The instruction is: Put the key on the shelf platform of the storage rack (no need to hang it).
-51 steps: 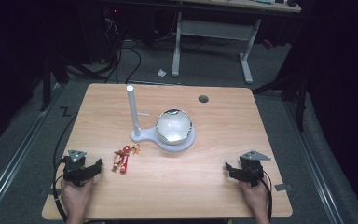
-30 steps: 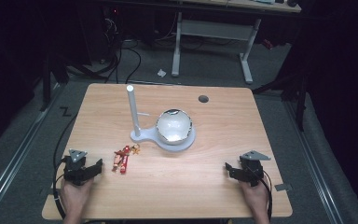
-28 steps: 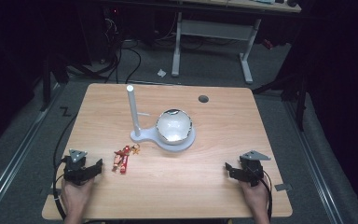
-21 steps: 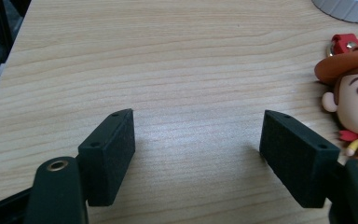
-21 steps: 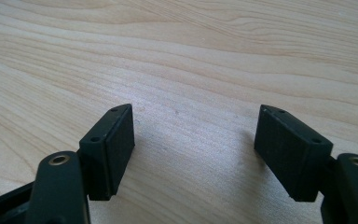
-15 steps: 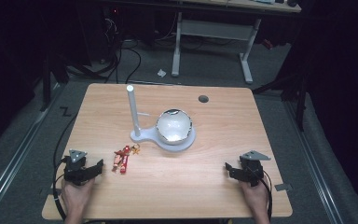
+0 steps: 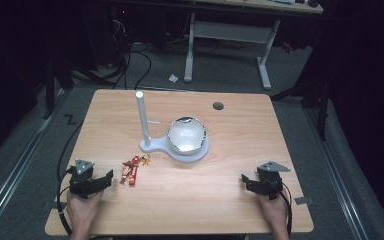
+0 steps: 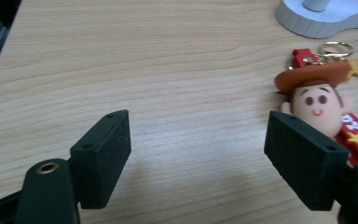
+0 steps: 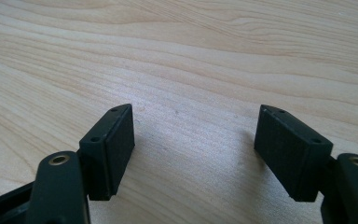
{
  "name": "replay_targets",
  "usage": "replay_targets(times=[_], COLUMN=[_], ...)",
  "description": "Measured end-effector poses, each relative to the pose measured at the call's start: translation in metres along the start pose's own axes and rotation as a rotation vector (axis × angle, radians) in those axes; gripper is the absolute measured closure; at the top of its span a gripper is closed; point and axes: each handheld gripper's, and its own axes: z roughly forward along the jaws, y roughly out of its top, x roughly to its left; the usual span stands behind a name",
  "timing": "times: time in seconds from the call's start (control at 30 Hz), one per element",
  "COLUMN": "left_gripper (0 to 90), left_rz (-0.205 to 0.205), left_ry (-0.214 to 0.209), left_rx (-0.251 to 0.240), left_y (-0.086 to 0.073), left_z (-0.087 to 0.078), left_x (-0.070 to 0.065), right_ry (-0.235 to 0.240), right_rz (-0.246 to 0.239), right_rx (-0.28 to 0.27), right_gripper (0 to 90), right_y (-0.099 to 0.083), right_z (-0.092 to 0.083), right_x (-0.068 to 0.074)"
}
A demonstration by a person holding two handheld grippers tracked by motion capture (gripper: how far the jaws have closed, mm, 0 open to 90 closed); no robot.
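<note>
Near the front left corner of the light wooden table (image 7: 230, 200), the left gripper (image 7: 96, 184) rests in the person's left hand (image 7: 82, 212), its jaws spread wide with nothing between them. Just beside it, toward the middle of the table, lies the red cowboy-figure keychain with a brown hat and a gold ring (image 7: 131, 169). In the left gripper view the keychain (image 8: 324, 100) lies flat on the wood off to the side of one black jaw, apart from it and outside the gap.

Further along, near the table's centre, stands the white plastic stand with an upright post and a round base (image 7: 147, 142), and on that base sits a shiny rounded bowl (image 7: 186, 135). The post is bare; nothing hangs on it.

Near the front right corner, the right gripper (image 7: 254, 183) sits low over bare wood, jaws likewise wide apart and empty.

By my reading, the work has barely begun: the keychain is not yet grasped, and the pick-up and whatever placing follows, likely at the stand, all remain.
</note>
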Motion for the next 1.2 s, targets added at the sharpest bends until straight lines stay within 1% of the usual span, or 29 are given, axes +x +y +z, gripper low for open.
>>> replay_targets(times=[0.03,0.07,0.1,0.17,0.2,0.23,0.27,0.3,0.4,0.43,0.47,0.5,0.53,0.57,0.6,0.63,0.67,0.7,0.73,0.77,0.83,0.87,0.9,0.93,1.03,1.1,1.13,1.17,1.2], left_gripper=[22.6,22.5,22.5,22.6,22.6,22.6,22.6,22.5,22.0,21.7,21.7,21.3,21.1,21.1,20.8,20.7,20.6,20.5,20.4,20.2,20.0,19.9,19.8,19.8,20.6,21.1,21.9,22.5,23.2], left_rz=[-0.016,-0.012,-0.012,-0.02,-0.001,0.004,-0.005,-0.005,0.007,0.007,0.0,0.012,0.012,0.014,0.027,0.031,0.031,0.032,0.032,0.055,0.061,0.081,0.081,0.076,0.079,0.1,0.1,0.091,0.094], left_ry=[0.013,-0.003,-0.003,-0.017,-0.026,-0.034,-0.037,-0.037,-0.062,-0.062,-0.063,-0.072,-0.072,-0.073,-0.073,-0.066,-0.066,-0.059,-0.059,-0.057,-0.05,-0.049,-0.049,-0.038,-0.029,-0.012,-0.012,-0.005,-0.006], left_rx=[0.005,0.016,0.016,0.031,0.033,0.044,0.051,0.051,0.08,0.08,0.087,0.101,0.101,0.111,0.121,0.122,0.122,0.132,0.132,0.139,0.141,0.148,0.148,0.149,0.148,0.139,0.139,0.141,0.137], left_y=[-0.001,0.0,0.0,-0.001,-0.002,-0.003,-0.005,-0.005,-0.014,-0.014,-0.017,-0.022,-0.022,-0.026,-0.031,-0.033,-0.033,-0.039,-0.039,-0.044,-0.046,-0.049,-0.049,-0.051,-0.054,-0.059,-0.059,-0.06,-0.06], left_z=[-0.001,-0.004,-0.004,-0.01,-0.013,-0.015,-0.017,-0.017,-0.026,-0.026,-0.028,-0.029,-0.029,-0.03,-0.03,-0.03,-0.03,-0.029,-0.029,-0.028,-0.027,-0.024,-0.024,-0.022,-0.019,-0.015,-0.015,-0.013,-0.012], left_x=[-0.003,-0.005,-0.005,-0.011,-0.012,-0.014,-0.017,-0.017,-0.027,-0.027,-0.03,-0.033,-0.033,-0.035,-0.038,-0.039,-0.039,-0.042,-0.042,-0.042,-0.043,-0.042,-0.042,-0.042,-0.042,-0.041,-0.041,-0.042,-0.042], right_ry=[0.0,0.0,0.0,0.0,0.0,0.0,0.0,0.0,0.0,0.0,0.0,0.0,0.0,0.0,0.0,0.0,0.0,0.0,0.0,0.0,0.0,0.0,0.0,0.0,0.0,0.0,0.0,0.0,0.0], right_rz=[-0.001,-0.001,-0.002,-0.002,-0.002,-0.002,-0.002,-0.002,-0.002,-0.002,-0.002,-0.002,-0.002,-0.002,-0.002,-0.002,-0.002,-0.002,-0.002,-0.002,-0.003,-0.002,-0.002,-0.002,-0.002,-0.002,-0.002,-0.002,-0.002], right_rx=[0.0,0.0,0.0,0.0,0.0,0.0,0.0,0.0,0.0,0.0,0.0,0.0,0.0,0.0,0.0,0.0,0.0,0.0,0.0,0.0,0.0,0.0,0.0,0.0,0.0,0.0,0.0,0.0,0.0], right_gripper=[28.9,28.9,28.9,28.9,28.9,28.9,28.9,28.9,28.9,28.9,28.9,28.9,28.9,28.9,28.9,28.9,28.9,28.9,28.9,28.9,28.9,28.9,28.9,28.9,28.9,28.9,28.9,28.9,28.9], right_y=[0.0,0.0,0.0,0.0,0.0,0.0,0.0,0.0,0.0,0.0,0.0,0.0,0.0,0.0,0.0,0.0,0.0,0.0,0.0,0.0,0.0,0.0,0.0,0.0,0.0,0.0,0.0,0.0,0.0], right_z=[0.0,0.0,0.0,0.0,0.0,0.0,0.0,0.0,0.0,0.0,0.0,0.0,0.0,0.0,0.0,0.0,0.0,0.0,0.0,0.0,0.0,0.0,0.0,0.0,0.0,0.0,0.0,0.0,0.0], right_x=[0.0,0.0,0.0,0.0,0.0,0.0,0.0,0.0,0.0,0.0,0.0,0.0,0.0,0.0,0.0,0.0,0.0,0.0,0.0,0.0,0.0,0.0,0.0,0.0,0.0,0.0,0.0,0.0,0.0])
